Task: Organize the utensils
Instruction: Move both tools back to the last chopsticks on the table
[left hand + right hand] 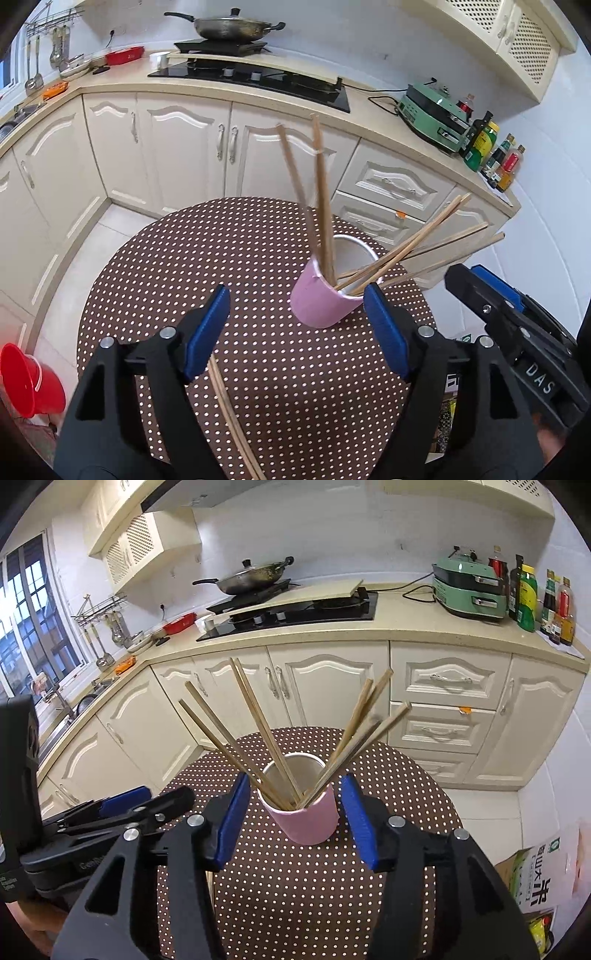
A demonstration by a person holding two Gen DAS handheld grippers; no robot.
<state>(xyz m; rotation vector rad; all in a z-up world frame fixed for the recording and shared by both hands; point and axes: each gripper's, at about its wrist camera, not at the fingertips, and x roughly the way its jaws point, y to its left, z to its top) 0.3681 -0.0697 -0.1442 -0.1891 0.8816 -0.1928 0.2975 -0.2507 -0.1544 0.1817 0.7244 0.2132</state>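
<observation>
Bamboo chopsticks (231,413), a slim pale pair, lie flat on the dotted brown tablecloth (155,280) just under and behind the left tongs (295,328), passing beneath their left blue pad. Those tongs stand released, with nothing between the pads. Ahead of them, nearer their right pad, is the pink cup (317,306), a smooth cylinder with a metal lining. Two blurred chopsticks (321,206) rise steeply from it; they look freshly dropped in. Further right, a fan of chopsticks (424,240) leans out over the rim toward the right tongs (491,295).

From the right wrist view, the right tongs (295,819) are also released, their blue pads flanking the cup (306,823) without touching it, and sticks splay left (221,727) and right (365,720) between them.

I judge this to be the end of a drop-in step, with most sticks housed. The next move calls for pulling the left tongs back and down to the pair on the cloth, pinching thin, round, slippery sticks low against a soft surface.
</observation>
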